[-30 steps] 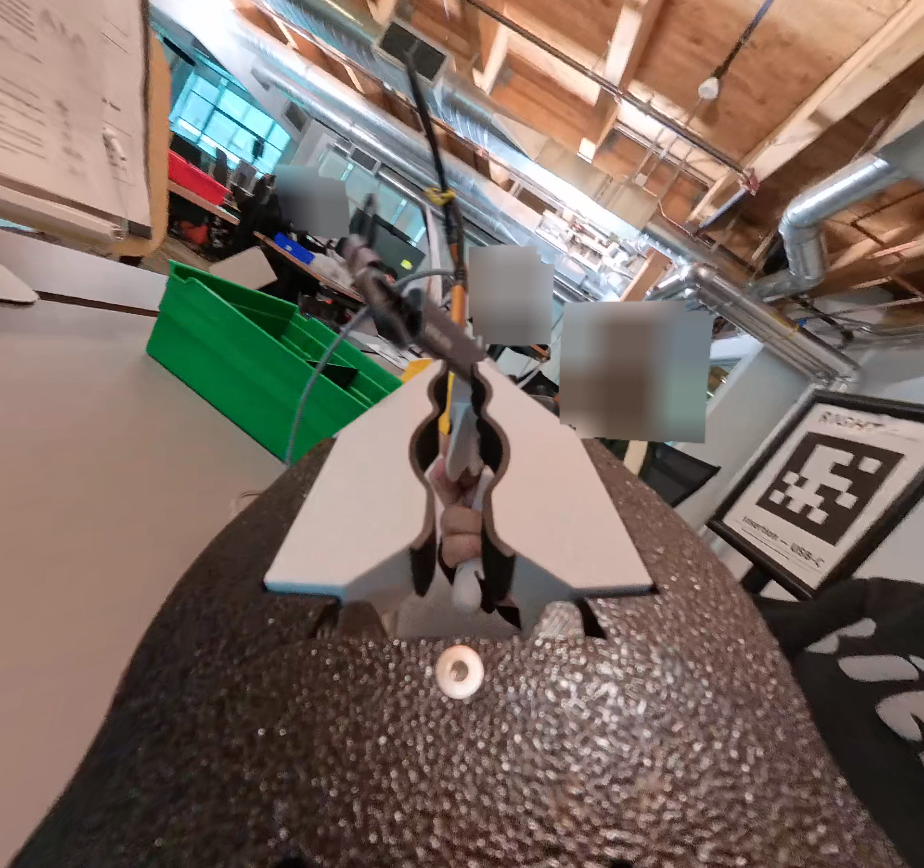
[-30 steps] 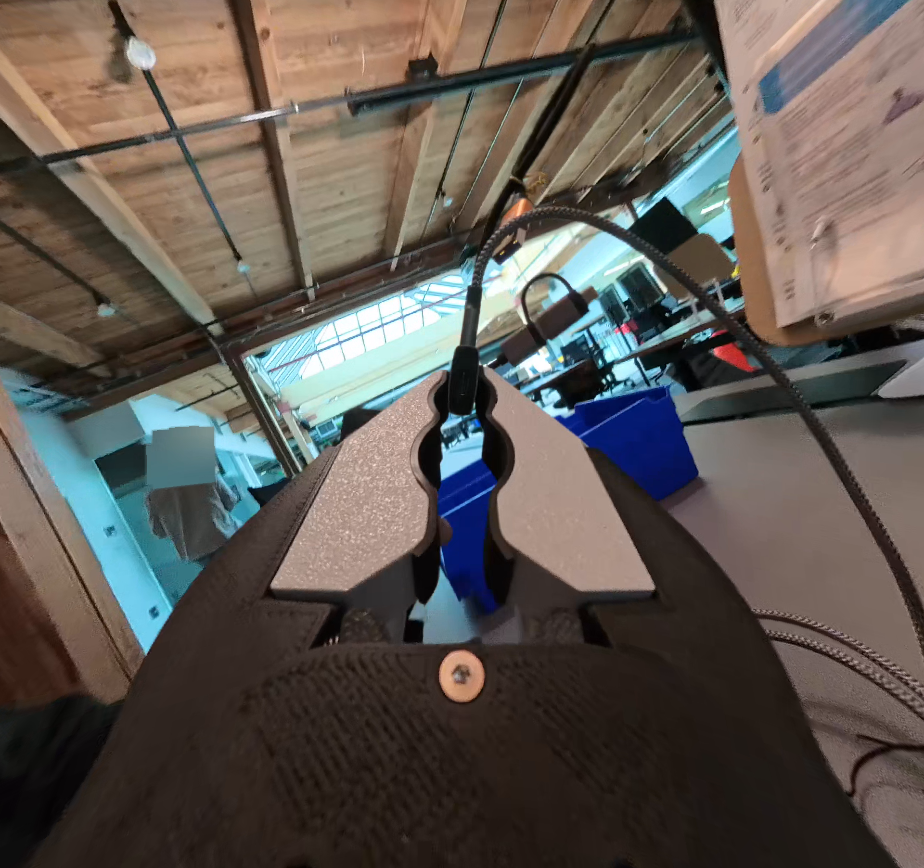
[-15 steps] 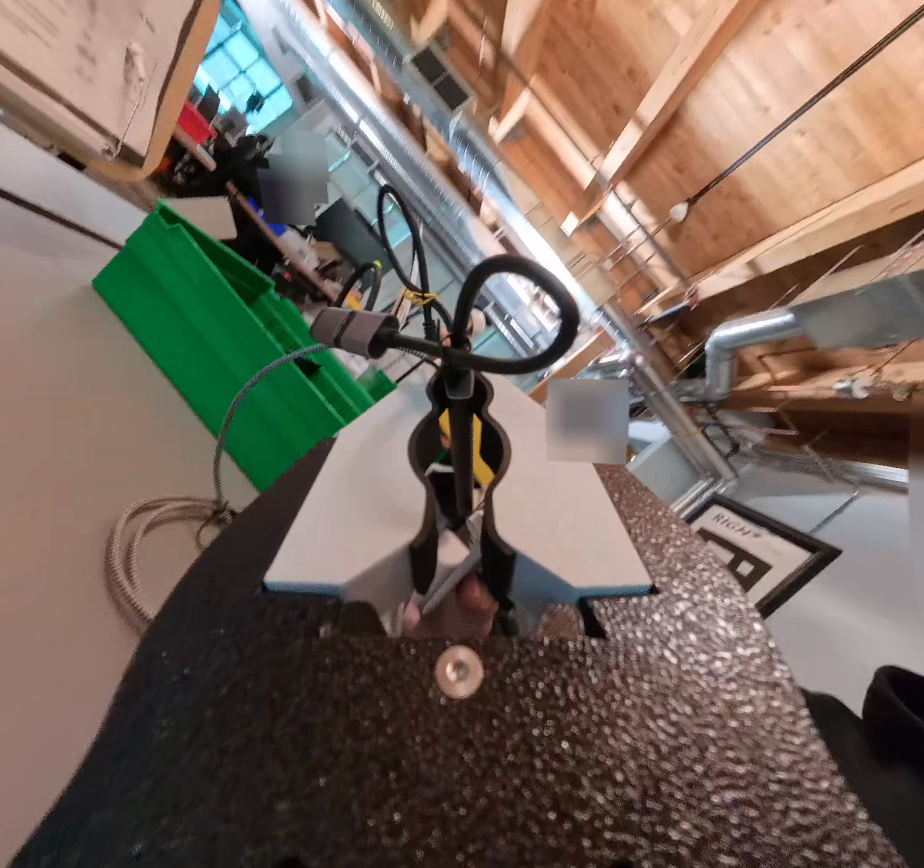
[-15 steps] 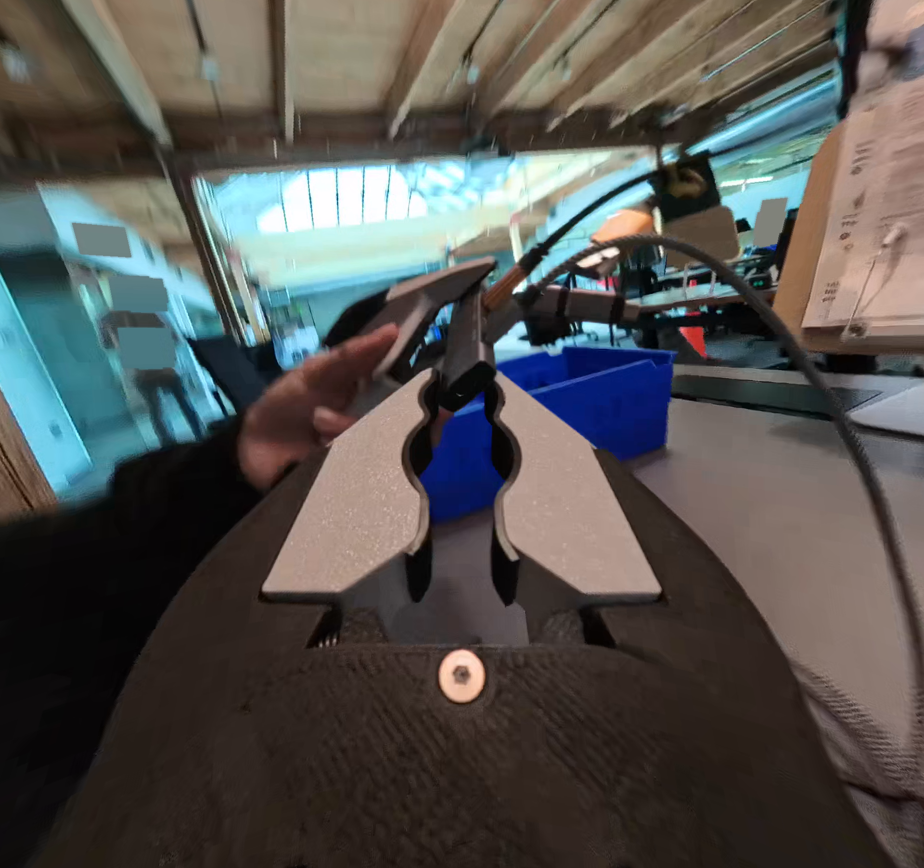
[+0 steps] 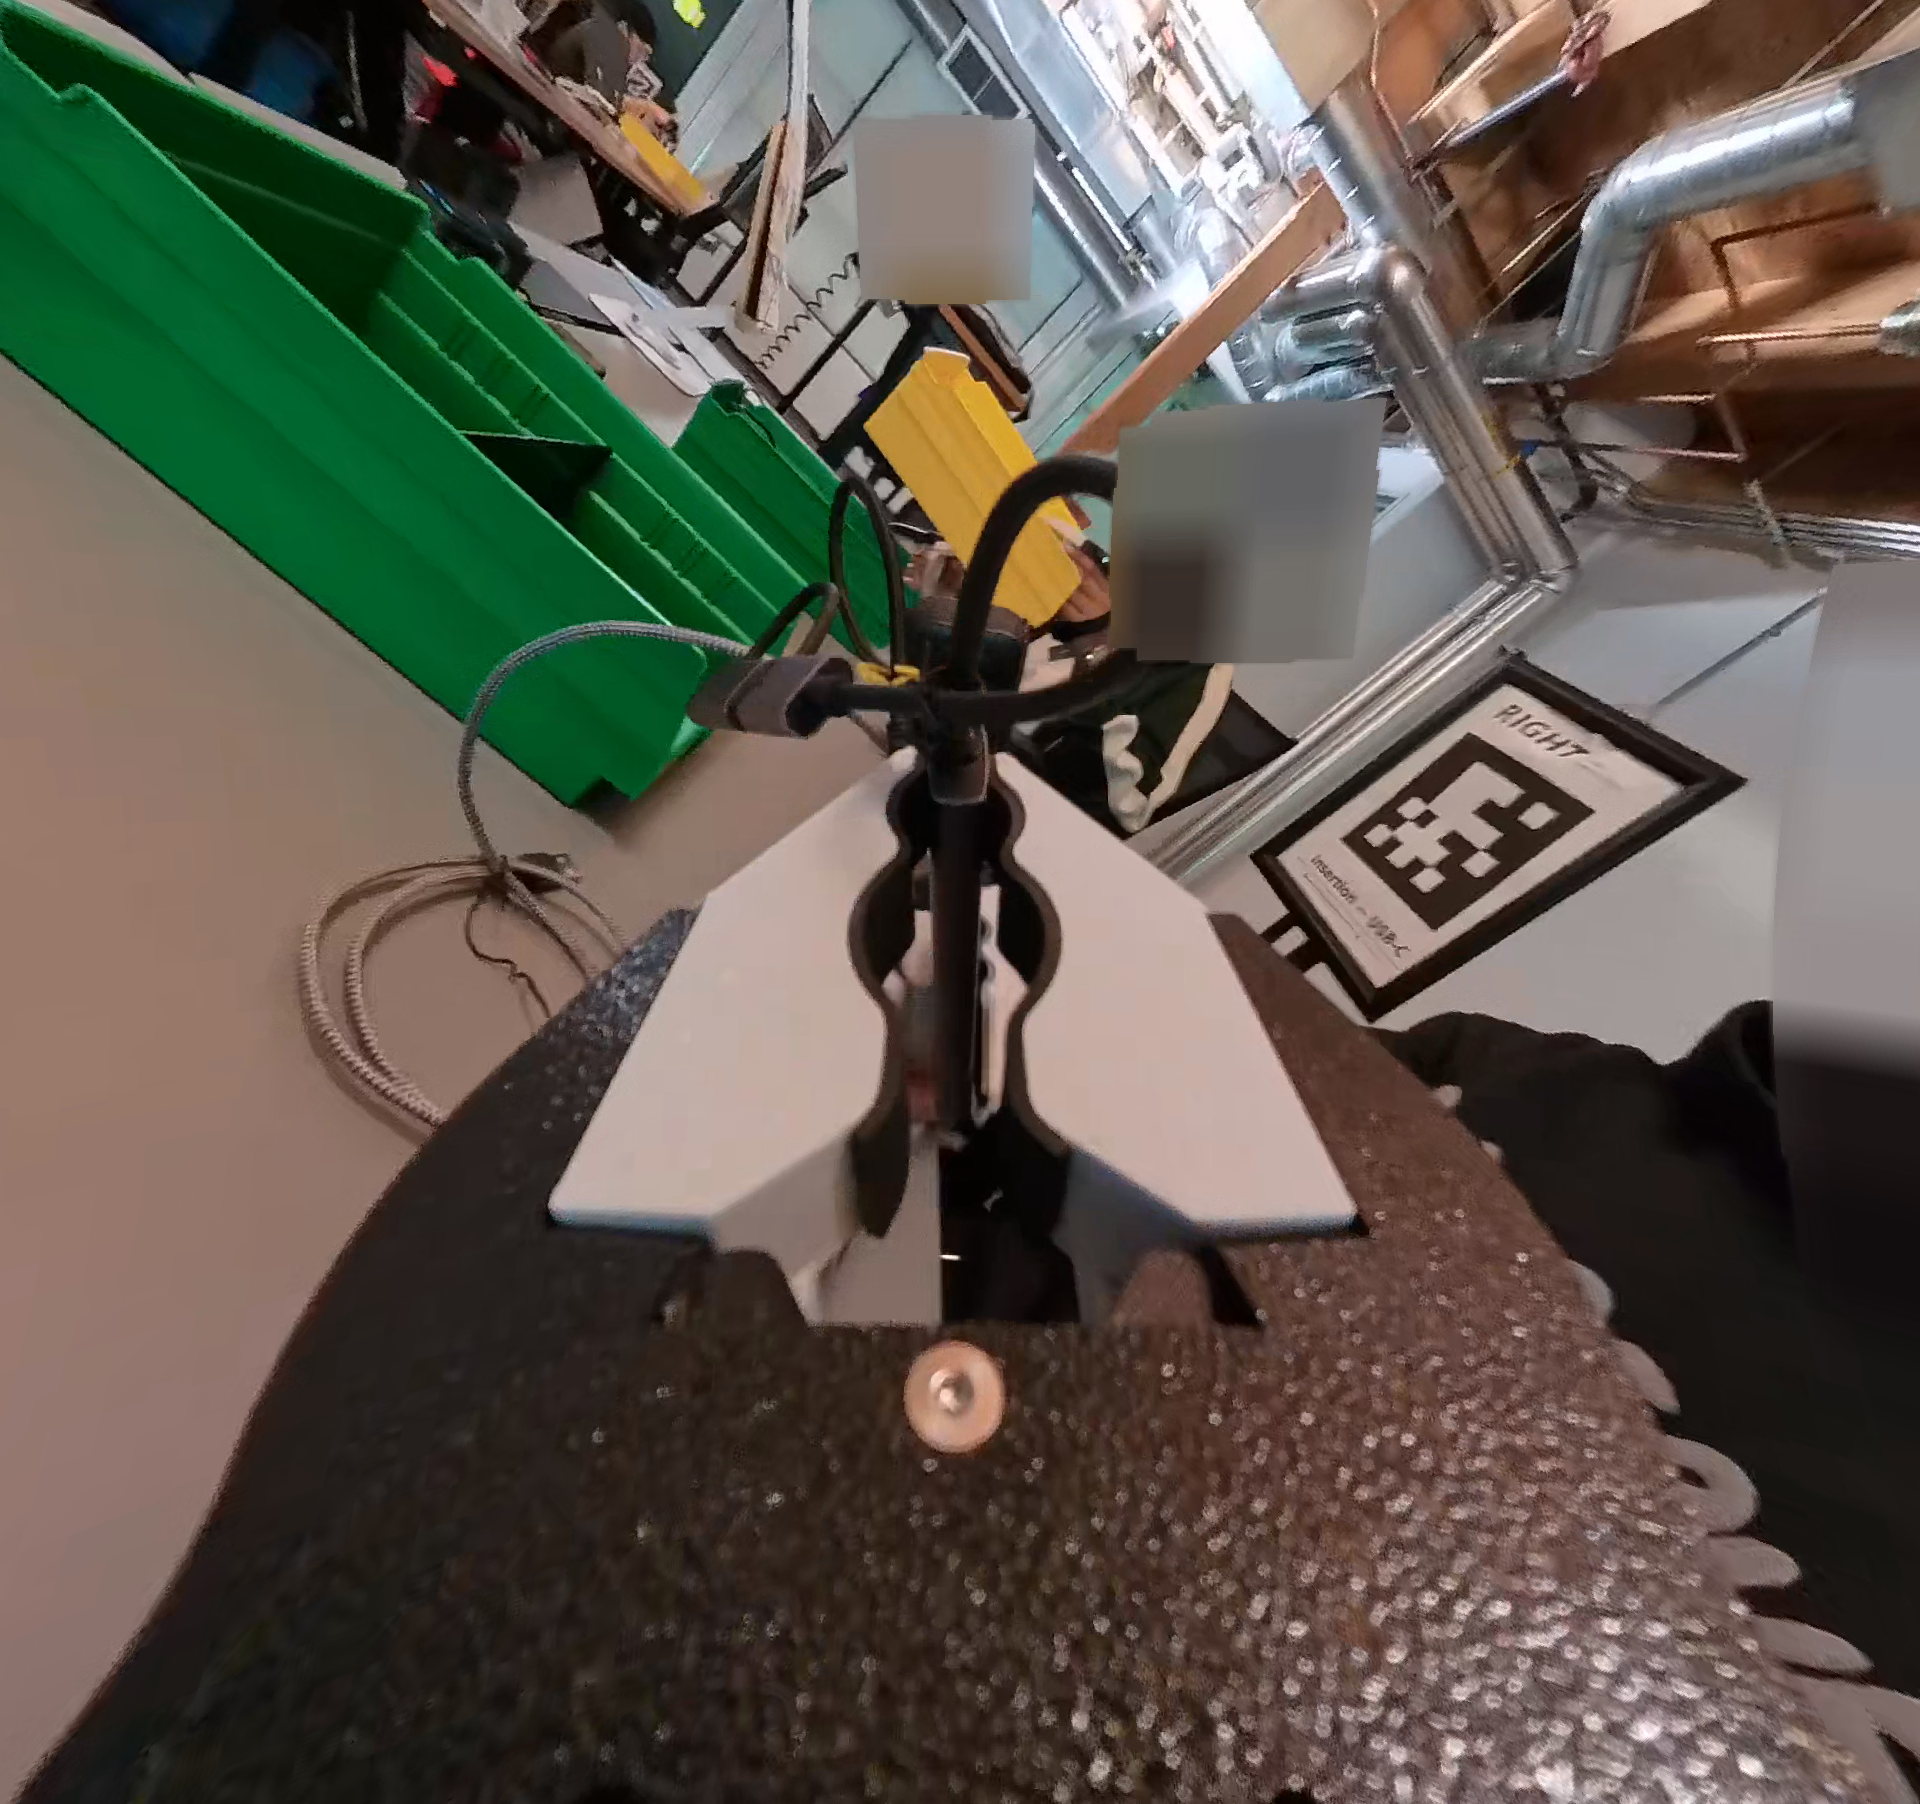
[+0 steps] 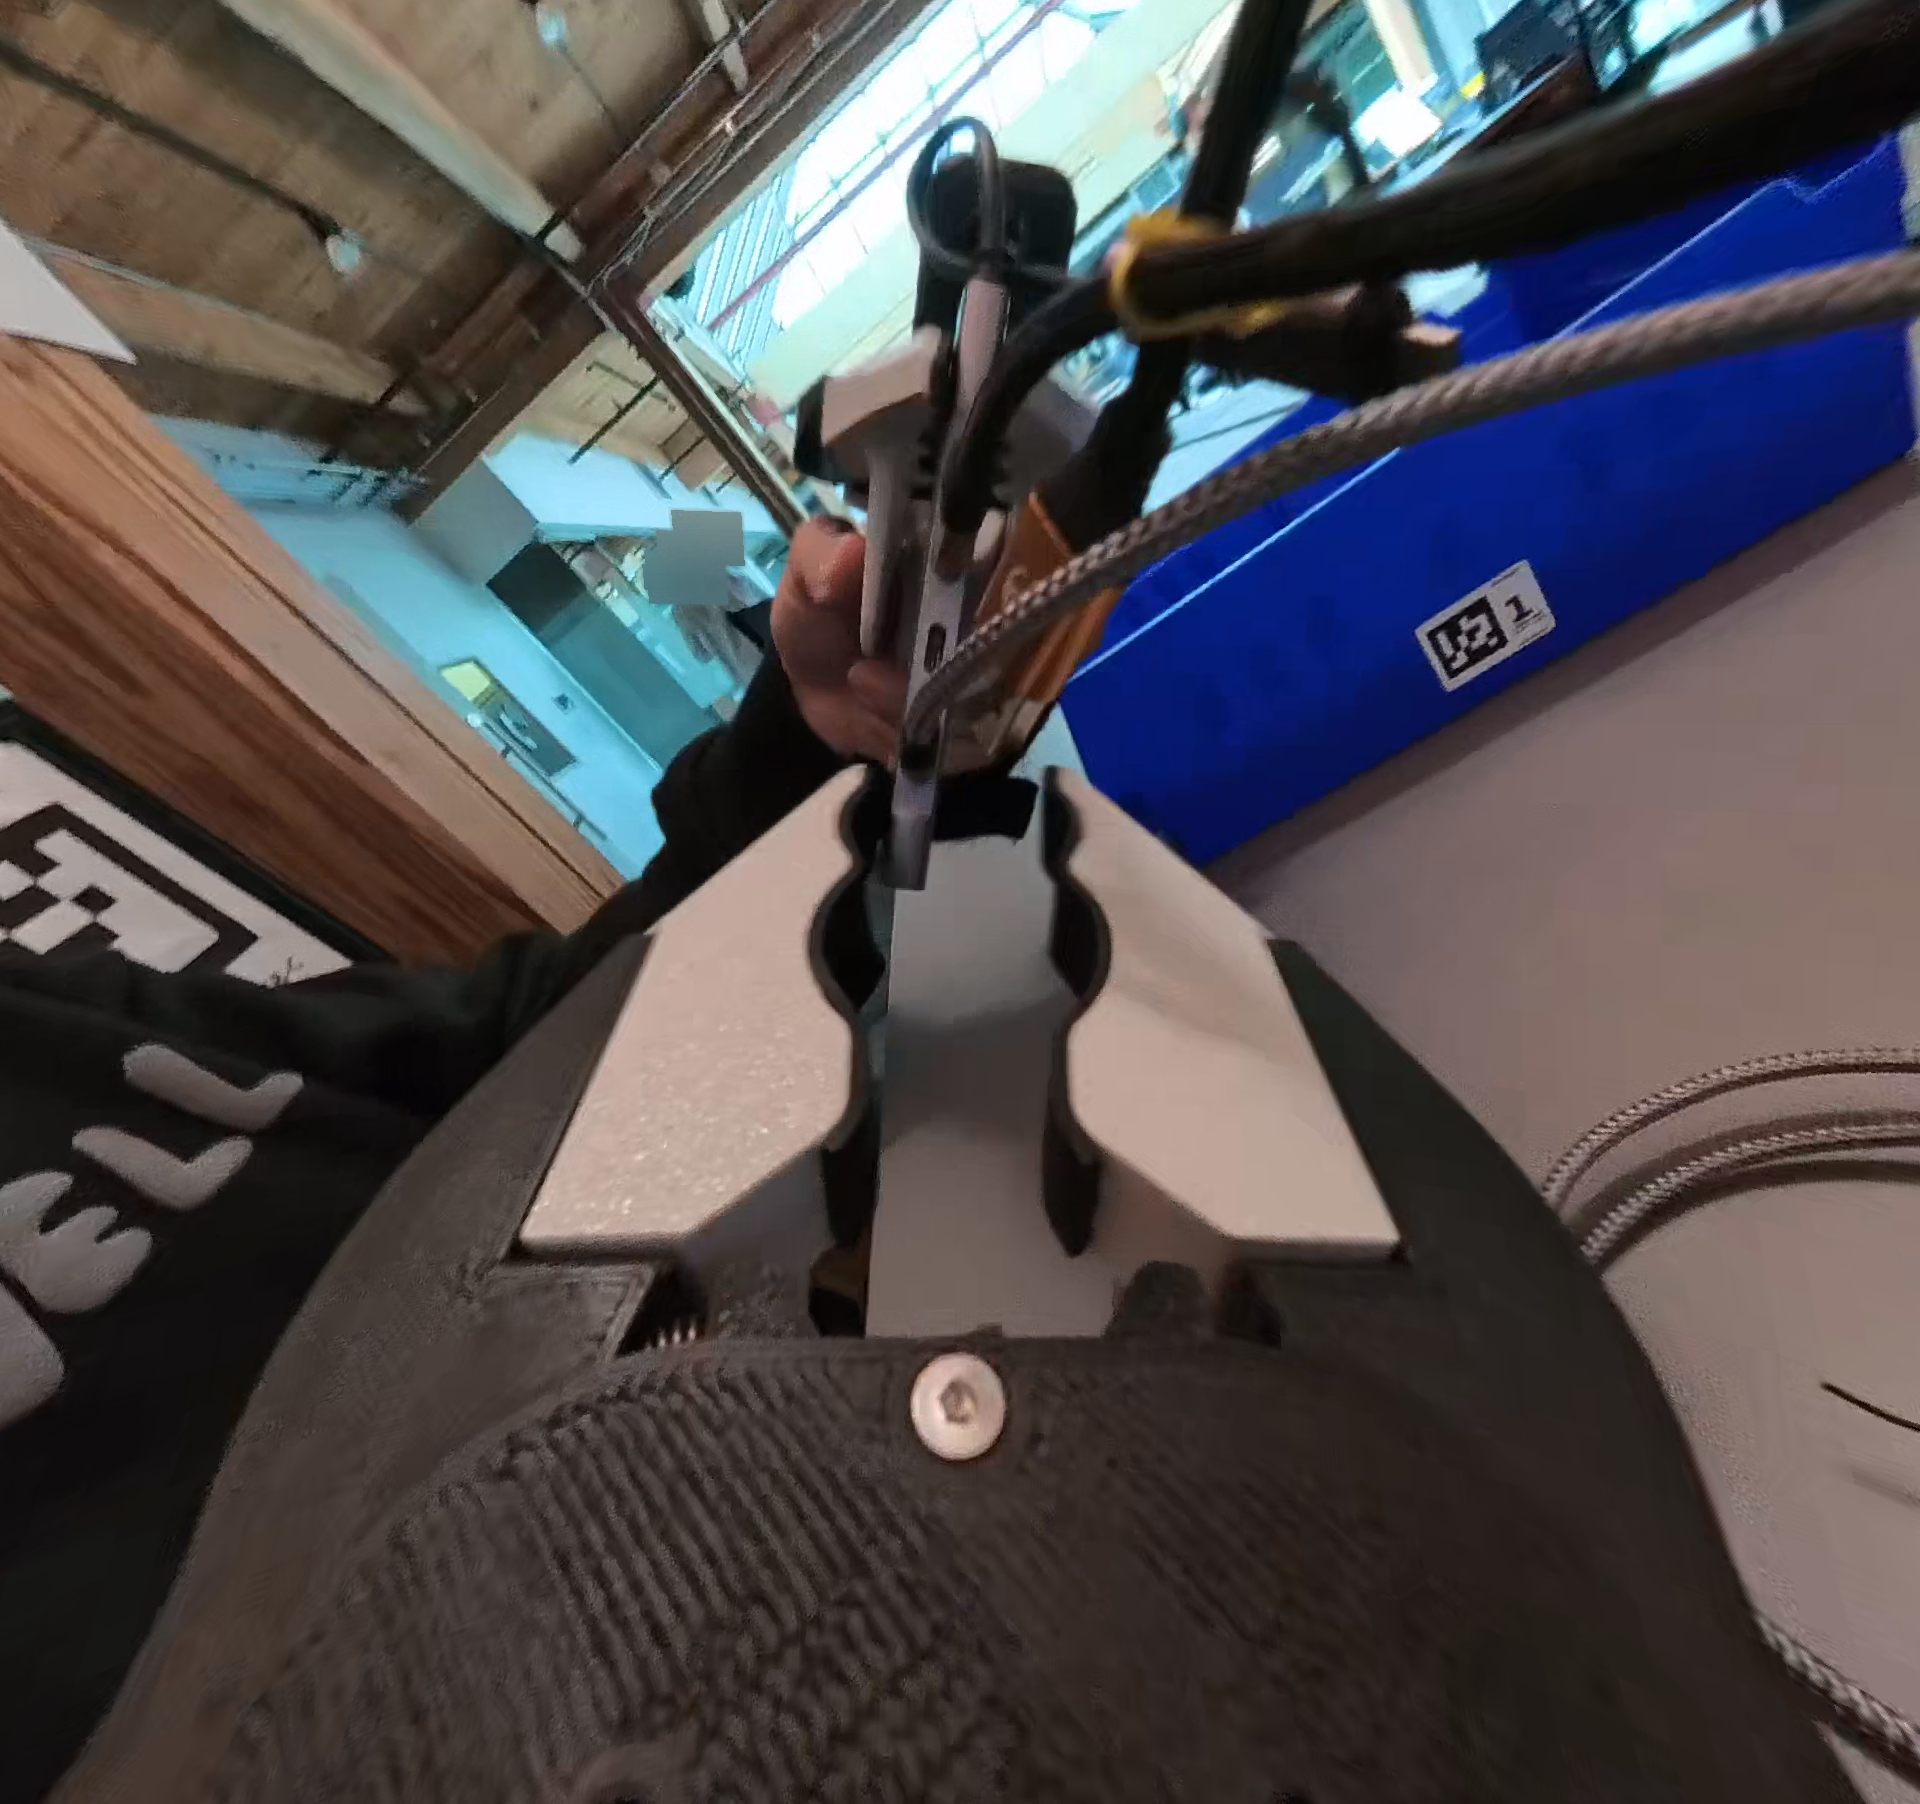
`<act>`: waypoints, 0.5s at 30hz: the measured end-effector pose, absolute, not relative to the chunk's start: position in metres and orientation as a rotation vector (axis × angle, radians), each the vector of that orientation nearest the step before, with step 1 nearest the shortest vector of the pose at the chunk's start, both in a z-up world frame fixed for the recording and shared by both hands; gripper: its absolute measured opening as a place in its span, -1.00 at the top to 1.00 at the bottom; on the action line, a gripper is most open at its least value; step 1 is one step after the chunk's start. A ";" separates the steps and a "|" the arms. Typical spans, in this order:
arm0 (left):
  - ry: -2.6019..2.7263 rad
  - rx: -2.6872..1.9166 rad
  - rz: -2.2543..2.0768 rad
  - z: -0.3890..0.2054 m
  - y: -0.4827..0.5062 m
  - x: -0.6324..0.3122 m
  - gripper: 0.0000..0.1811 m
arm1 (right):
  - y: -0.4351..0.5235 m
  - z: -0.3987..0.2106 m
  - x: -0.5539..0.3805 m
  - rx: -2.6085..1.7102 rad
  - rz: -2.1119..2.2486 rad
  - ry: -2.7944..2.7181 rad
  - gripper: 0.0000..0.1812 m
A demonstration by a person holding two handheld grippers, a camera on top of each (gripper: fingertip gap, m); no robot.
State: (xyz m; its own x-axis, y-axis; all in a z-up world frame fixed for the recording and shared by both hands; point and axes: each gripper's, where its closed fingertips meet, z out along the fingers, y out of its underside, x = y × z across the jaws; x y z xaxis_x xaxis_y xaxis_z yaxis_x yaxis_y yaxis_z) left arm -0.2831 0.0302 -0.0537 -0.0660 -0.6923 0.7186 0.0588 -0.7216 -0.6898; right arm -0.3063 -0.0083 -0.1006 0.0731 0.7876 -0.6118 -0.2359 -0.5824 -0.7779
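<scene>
My left gripper [image 5: 951, 767] is shut on a thin dark adapter [image 5: 954, 933], seen edge-on, with a black lead [image 5: 987, 549] looping out past the tips. A grey plug [image 5: 764, 696] on a grey braided cable [image 5: 488, 715] joins it just left of the tips. The cable runs down to a coil [image 5: 353, 985] on the table. My right gripper [image 6: 956, 788] is open. The grey plug [image 6: 909, 824] sits between its tips, close to the left finger, and is not gripped. The left gripper [image 6: 904, 466] faces it just beyond, held by a hand [image 6: 821, 632].
Green bins [image 5: 312, 404] and a yellow bin [image 5: 966, 476] stand at the back of the grey table [image 5: 156, 819]. A framed marker sign [image 5: 1475, 829] stands to the right. A blue bin [image 6: 1455, 611] is beyond the right gripper. Black cables with a yellow tie [image 6: 1351, 248] hang overhead. Spacing between my two grippers at the tips: around 6 cm.
My right gripper was shut on the braided cable's plug and has opened and let go. Both grippers tipped down and came close together, tip to tip. The left stays shut.
</scene>
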 end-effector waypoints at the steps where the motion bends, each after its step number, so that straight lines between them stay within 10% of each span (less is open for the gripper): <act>1: 0.691 -1.681 -1.814 -0.056 0.031 -0.281 0.92 | -0.014 -0.103 -0.310 -1.548 1.642 -0.609 0.84; 6: 0.742 -1.592 -1.706 -0.050 0.030 -0.286 0.89 | -0.008 -0.109 -0.311 -1.532 1.434 -0.695 0.91; 15: 0.941 -1.681 -1.269 -0.047 0.027 -0.317 0.14 | 0.038 -0.096 -0.256 -1.287 0.312 -0.905 0.92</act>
